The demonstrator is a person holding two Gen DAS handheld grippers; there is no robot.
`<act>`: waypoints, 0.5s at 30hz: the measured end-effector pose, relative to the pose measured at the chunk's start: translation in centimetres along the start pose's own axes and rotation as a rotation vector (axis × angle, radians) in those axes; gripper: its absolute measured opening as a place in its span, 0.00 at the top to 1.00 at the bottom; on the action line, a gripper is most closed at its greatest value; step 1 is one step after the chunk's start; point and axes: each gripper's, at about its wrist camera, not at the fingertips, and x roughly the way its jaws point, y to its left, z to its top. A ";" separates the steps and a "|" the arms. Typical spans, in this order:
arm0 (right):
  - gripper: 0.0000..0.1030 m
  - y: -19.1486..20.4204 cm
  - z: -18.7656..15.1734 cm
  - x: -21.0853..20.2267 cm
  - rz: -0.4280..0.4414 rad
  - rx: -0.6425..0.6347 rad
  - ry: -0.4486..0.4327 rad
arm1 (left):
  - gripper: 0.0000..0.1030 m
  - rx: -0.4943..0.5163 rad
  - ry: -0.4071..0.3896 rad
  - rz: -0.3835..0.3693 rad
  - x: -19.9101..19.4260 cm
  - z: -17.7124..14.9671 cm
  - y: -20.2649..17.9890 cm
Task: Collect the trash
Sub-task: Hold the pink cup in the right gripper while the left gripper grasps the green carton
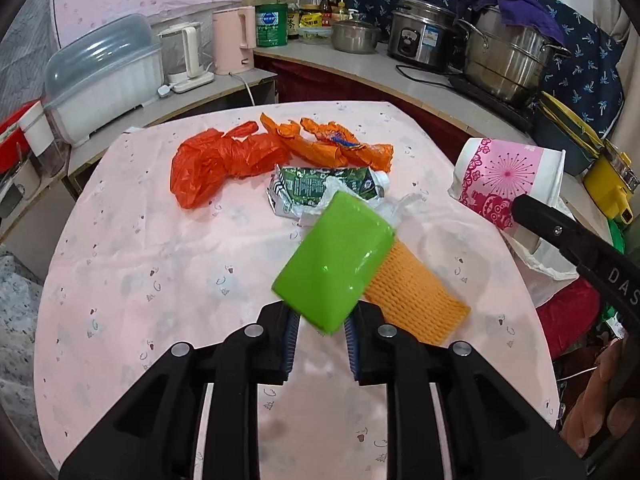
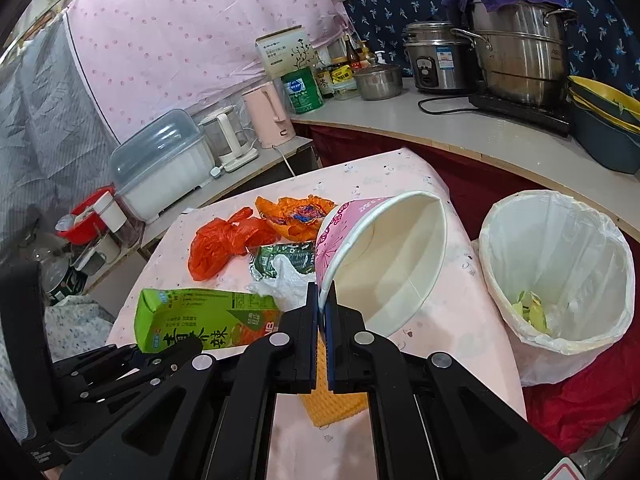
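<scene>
My left gripper (image 1: 320, 330) is shut on the corner of a bright green drink carton (image 1: 336, 264), which hangs tilted just above the pink table (image 1: 160, 260). In the right wrist view the same carton (image 2: 204, 318) lies sideways in the left gripper (image 2: 176, 350). My right gripper (image 2: 322, 294) is shut on the rim of a pink-patterned paper cup (image 2: 384, 256) tipped on its side, mouth facing the camera. The cup (image 1: 508, 172) also shows at the table's right edge. On the table lie a red plastic bag (image 1: 216, 164), orange wrappers (image 1: 332, 144) and a crushed dark green carton (image 1: 316, 190).
A bin with a white liner (image 2: 560, 272) stands right of the table, with some scraps inside. An orange knitted cloth (image 1: 416, 292) and crumpled white plastic (image 1: 396, 208) lie on the table. Pots (image 1: 504, 56), kettles (image 1: 236, 40) and a dish box (image 1: 108, 80) crowd the counters behind.
</scene>
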 end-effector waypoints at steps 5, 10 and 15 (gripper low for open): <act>0.97 -0.4 -0.4 0.9 0.000 0.013 0.022 | 0.58 -0.002 -0.008 0.013 1.4 -0.6 0.7; 0.97 -0.6 -0.6 2.0 -0.002 0.014 0.042 | 0.57 0.008 0.016 0.021 3.1 -0.8 1.0; 0.97 -0.8 -0.6 2.9 -0.009 0.019 0.059 | 0.49 0.012 0.074 0.011 4.6 -1.6 1.4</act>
